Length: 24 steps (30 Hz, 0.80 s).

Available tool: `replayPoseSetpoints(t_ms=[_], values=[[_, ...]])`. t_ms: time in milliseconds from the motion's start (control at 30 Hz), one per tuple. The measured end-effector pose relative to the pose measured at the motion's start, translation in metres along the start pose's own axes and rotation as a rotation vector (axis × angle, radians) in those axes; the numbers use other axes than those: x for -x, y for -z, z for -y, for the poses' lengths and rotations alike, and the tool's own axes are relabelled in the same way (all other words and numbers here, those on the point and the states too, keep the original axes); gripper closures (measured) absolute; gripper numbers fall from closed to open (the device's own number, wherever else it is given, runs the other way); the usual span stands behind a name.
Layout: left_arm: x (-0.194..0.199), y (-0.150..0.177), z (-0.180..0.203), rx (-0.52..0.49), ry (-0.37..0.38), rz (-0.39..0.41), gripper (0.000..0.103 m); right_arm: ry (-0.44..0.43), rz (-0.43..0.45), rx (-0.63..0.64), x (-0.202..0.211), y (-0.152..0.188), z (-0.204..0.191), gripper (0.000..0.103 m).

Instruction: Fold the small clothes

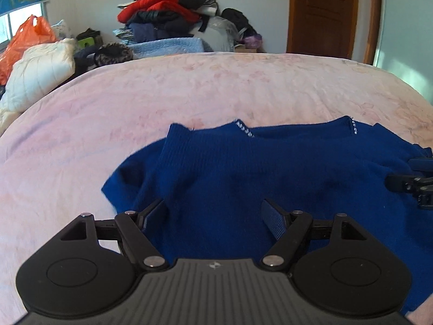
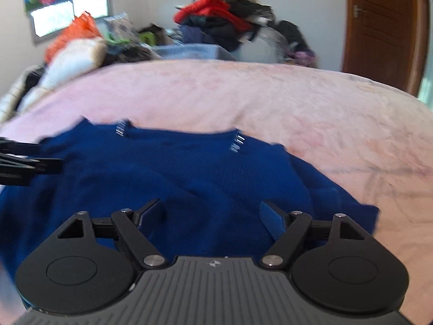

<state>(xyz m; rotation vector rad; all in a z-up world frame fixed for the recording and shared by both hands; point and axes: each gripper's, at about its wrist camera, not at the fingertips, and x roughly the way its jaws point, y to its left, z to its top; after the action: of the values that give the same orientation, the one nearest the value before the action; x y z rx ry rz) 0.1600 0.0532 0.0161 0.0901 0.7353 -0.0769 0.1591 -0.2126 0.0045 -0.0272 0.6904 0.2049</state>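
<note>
A dark blue knit sweater [image 1: 243,168] with sparkling trim at the neckline lies spread on the pink bedspread [image 1: 189,89]. My left gripper [image 1: 213,211] hovers over its near left part, jaws wide apart, nothing pinched between the pads. In the right wrist view the same sweater [image 2: 176,173] fills the lower middle, and my right gripper [image 2: 212,211] stands open above its near right part, pads clear of the cloth. The right gripper's fingers [image 1: 406,182] show at the right edge of the left wrist view. At the left edge of the right wrist view, the left gripper's fingers [image 2: 32,166] appear.
Beyond the bed's far edge a heap of clothes [image 1: 167,13] with a red jacket is stacked against the wall. An orange bag [image 1: 29,38] and a white quilt [image 1: 40,73] sit at the far left. A brown door [image 1: 324,13] stands at the far right.
</note>
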Motion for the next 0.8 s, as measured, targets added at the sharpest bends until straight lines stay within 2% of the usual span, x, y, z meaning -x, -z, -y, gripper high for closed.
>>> replayPoseSetpoints(t_ms=[67, 133, 200, 367, 533, 600, 667, 700, 800], values=[[0.002, 0.005, 0.005, -0.010, -0.019, 0.011, 0.022, -0.014, 0.032, -0.041, 0.012, 0.004, 0.000, 0.020], [0.003, 0.009, 0.009, -0.016, -0.030, 0.010, 0.019, -0.044, 0.063, -0.051, 0.024, 0.010, -0.002, 0.008], [0.002, 0.012, 0.011, -0.024, -0.042, 0.008, 0.019, -0.055, 0.072, -0.023, 0.026, 0.016, -0.004, 0.003], [0.007, 0.017, 0.014, -0.017, -0.054, 0.008, 0.019, 0.045, 0.045, -0.014, 0.018, 0.024, 0.005, 0.004], [0.008, 0.022, 0.017, -0.021, -0.066, 0.000, 0.019, 0.020, 0.084, -0.012, 0.034, 0.025, -0.005, 0.003], [0.008, 0.023, 0.018, -0.018, -0.068, -0.003, 0.019, -0.006, 0.067, 0.014, 0.032, 0.028, -0.009, 0.002], [0.010, 0.023, 0.019, -0.019, -0.070, -0.007, 0.019, 0.013, 0.017, 0.023, 0.022, 0.029, -0.007, 0.002], [0.011, 0.023, 0.020, -0.021, -0.070, -0.008, 0.019, 0.025, 0.015, 0.016, 0.021, 0.030, -0.007, 0.004], [0.013, 0.026, 0.021, -0.021, -0.075, -0.016, 0.018, 0.012, 0.039, -0.012, 0.033, 0.027, -0.011, 0.003]])
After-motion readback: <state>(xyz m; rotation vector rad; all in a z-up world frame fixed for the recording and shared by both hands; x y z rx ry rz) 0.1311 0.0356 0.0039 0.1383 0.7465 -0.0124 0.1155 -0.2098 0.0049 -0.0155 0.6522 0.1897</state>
